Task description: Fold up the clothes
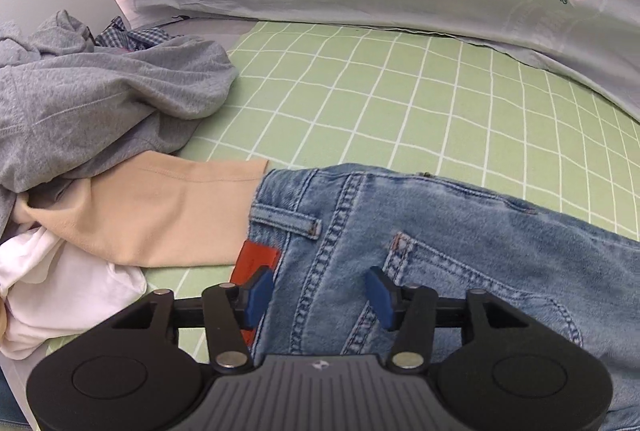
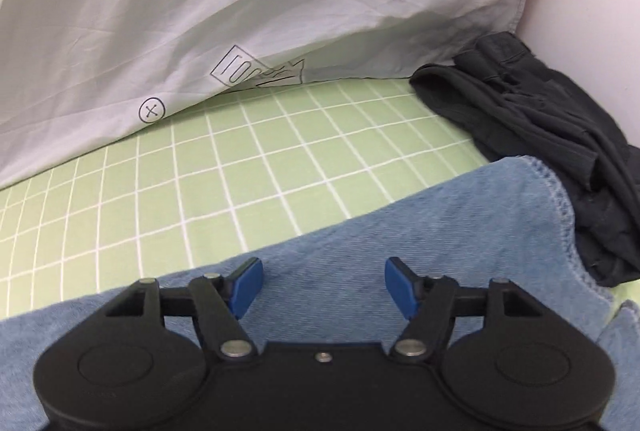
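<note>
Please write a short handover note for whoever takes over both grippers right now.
Left gripper: open, over the waist end of the jeans, holding nothing.
Right gripper: open, over the hem end of the same jeans, holding nothing.
Jeans lie across the green checked sheet.
Left pile: grey top, beige garment, white garment.
Dark garment lies bunched at right.
Left: finish the jeans, then the rest.

The right hand-held gripper (image 2: pixel 324 287) hangs over the jeans (image 2: pixel 400 231) with jaws apart, nothing between them; dark trousers (image 2: pixel 560 135) lie right of the jeans.
</note>
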Tool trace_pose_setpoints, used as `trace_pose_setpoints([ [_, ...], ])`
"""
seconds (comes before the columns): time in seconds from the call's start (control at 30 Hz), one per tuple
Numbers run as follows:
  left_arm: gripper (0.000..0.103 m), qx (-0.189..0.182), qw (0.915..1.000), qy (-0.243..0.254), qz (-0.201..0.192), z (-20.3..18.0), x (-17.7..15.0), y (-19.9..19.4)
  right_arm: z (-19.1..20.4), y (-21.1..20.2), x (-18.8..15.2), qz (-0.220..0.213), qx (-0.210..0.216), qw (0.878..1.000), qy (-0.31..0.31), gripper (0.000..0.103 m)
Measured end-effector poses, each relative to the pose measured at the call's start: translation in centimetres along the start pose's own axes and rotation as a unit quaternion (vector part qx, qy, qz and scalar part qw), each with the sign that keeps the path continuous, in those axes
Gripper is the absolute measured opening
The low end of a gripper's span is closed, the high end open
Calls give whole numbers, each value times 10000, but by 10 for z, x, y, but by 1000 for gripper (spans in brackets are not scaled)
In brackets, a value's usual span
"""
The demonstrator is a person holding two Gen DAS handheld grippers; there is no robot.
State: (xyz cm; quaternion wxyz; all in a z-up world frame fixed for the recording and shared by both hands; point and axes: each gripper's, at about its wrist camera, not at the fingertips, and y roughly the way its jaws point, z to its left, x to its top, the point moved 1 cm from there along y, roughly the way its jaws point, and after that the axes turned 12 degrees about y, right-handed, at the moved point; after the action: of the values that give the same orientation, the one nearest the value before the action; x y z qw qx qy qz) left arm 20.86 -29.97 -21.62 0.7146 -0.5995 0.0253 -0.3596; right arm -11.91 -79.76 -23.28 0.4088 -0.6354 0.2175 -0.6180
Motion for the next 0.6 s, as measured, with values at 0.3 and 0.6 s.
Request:
trace_pose_setpoints([
  [0.3, 65, 336, 9992, 130, 197, -12, 21, 26, 8, 9, 0, 29, 178, 9992, 367, 35],
  [0.6, 85, 286, 9981, -505, 181, 4, 16, 33, 17, 33, 29, -82, 332, 9989, 319, 10],
])
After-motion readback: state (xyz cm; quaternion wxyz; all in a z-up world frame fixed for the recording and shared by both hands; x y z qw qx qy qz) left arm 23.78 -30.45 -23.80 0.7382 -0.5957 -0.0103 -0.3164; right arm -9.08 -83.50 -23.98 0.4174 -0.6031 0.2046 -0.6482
